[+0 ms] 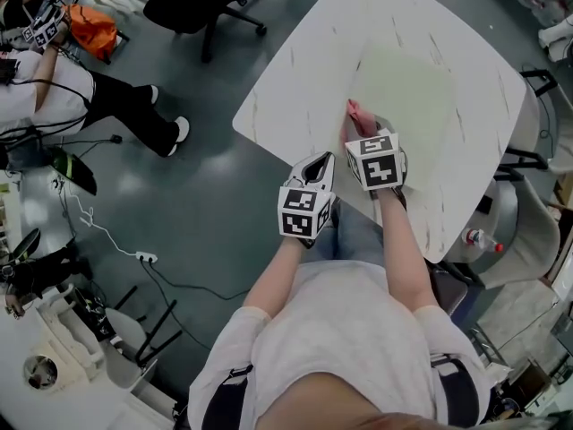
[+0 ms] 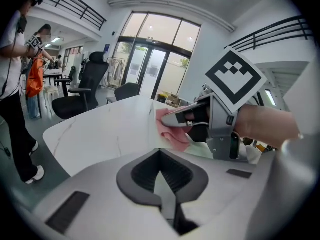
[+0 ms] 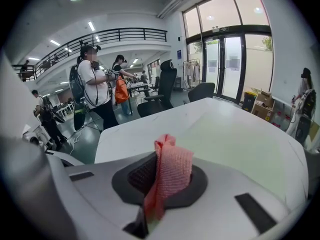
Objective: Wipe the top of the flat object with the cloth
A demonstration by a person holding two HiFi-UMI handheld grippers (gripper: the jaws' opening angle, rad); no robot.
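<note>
right gripper (image 3: 161, 186) pinches pink knit cloth (image 3: 172, 166); pale-green flat mat (image 3: 235, 139)

We see the cloth (image 3: 169, 173) as pink fabric with a coarse, open knitted weave, soft and matt; the table (image 1: 295, 70) top looks like smooth white stone or a marble-look laminate with thin grey veins, and which of the 2 we cannot tell; the flat object (image 1: 407, 97) is pale green, smooth and matt; the left gripper (image 2: 161, 175) and right gripper (image 1: 360, 128) have light grey matt plastic shells, with dark ribbed pads (image 2: 141, 173) that look rubbery; the floor (image 1: 215, 195) is dark and smooth with a dull sheen.
</note>
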